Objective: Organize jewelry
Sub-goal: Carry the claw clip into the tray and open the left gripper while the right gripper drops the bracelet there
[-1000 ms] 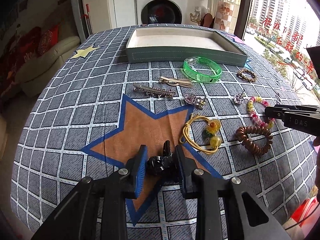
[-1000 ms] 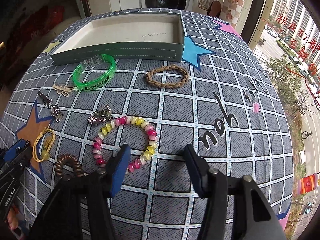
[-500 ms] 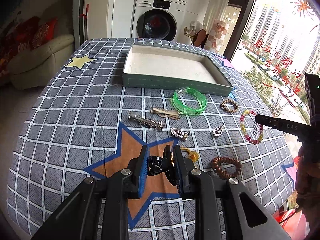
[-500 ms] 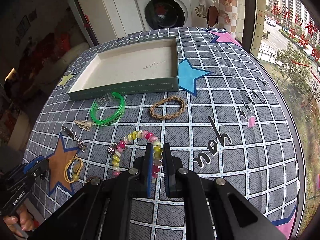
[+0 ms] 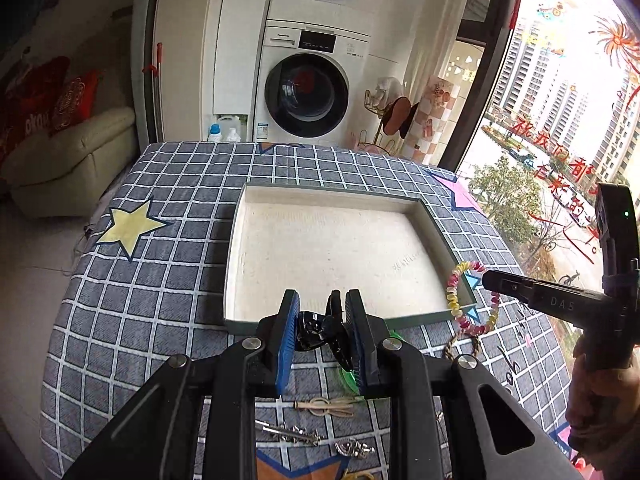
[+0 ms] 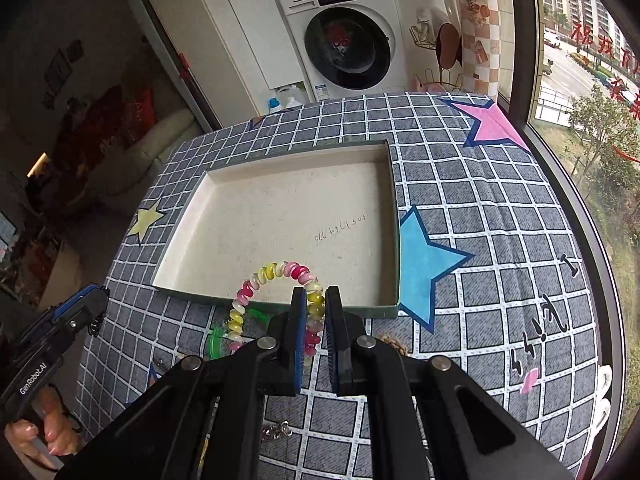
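Note:
My left gripper (image 5: 322, 316) is shut on a black hair claw clip (image 5: 320, 330) and holds it above the near wall of the shallow green tray (image 5: 236, 240), whose pale floor is bare. My right gripper (image 6: 316, 312) is shut on a pink, yellow and white spiral bead bracelet (image 6: 276, 274), which hangs over the tray's near edge (image 6: 394, 240). In the left wrist view the bracelet (image 5: 454, 292) dangles from the right gripper's tip (image 5: 490, 280) at the tray's near right corner.
On the checked cloth near me lie a green bangle (image 5: 346, 374), a braided brown bracelet (image 5: 450, 346), a gold clip (image 5: 324, 405), a silver clip (image 5: 288, 434) and a silver charm (image 5: 354, 448). A washing machine (image 5: 308, 96) stands beyond the table. A window is on the right.
Both grippers have lifted and moved forward to the tray's near edge, the left with the black clip, the right with the bead bracelet it closed on a second ago.

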Available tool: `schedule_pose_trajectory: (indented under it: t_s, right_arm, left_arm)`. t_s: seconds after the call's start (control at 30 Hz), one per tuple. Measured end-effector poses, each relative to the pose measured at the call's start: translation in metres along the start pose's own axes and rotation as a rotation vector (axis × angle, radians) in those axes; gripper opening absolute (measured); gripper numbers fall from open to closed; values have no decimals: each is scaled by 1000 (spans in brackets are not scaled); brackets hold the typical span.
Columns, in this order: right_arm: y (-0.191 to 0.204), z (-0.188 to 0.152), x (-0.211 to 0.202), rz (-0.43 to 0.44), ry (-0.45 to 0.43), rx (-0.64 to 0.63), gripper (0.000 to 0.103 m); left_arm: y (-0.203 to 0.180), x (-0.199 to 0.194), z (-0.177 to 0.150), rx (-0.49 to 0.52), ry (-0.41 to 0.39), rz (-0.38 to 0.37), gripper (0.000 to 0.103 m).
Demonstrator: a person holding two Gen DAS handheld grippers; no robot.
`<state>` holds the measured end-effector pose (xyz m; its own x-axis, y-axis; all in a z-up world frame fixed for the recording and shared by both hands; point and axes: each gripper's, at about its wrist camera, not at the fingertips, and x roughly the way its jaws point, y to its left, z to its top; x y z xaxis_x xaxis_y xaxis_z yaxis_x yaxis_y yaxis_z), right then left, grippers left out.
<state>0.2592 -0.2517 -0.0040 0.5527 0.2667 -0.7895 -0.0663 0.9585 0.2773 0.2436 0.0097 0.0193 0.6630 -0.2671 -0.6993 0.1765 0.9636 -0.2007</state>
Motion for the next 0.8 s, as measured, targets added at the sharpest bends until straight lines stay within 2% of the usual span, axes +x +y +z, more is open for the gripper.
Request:
schedule_pose_trajectory:
  t_s: [0.2, 0.37, 0.53, 0.8]
  right_arm:
    - [-2, 43, 43, -25, 13, -6, 10]
    - [-8, 61, 80, -39, 40, 8, 10]
    - [-12, 66, 112, -59, 71, 14, 10]
    - [-18, 55, 138, -103, 112, -1, 10]
  left_arm:
    - [7, 69, 29, -12, 63, 54, 37]
    - [8, 114, 38, -1, 97, 89, 37]
    - [5, 144, 35, 32, 123, 132, 37]
    - [4, 163, 25, 72, 150, 222, 37]
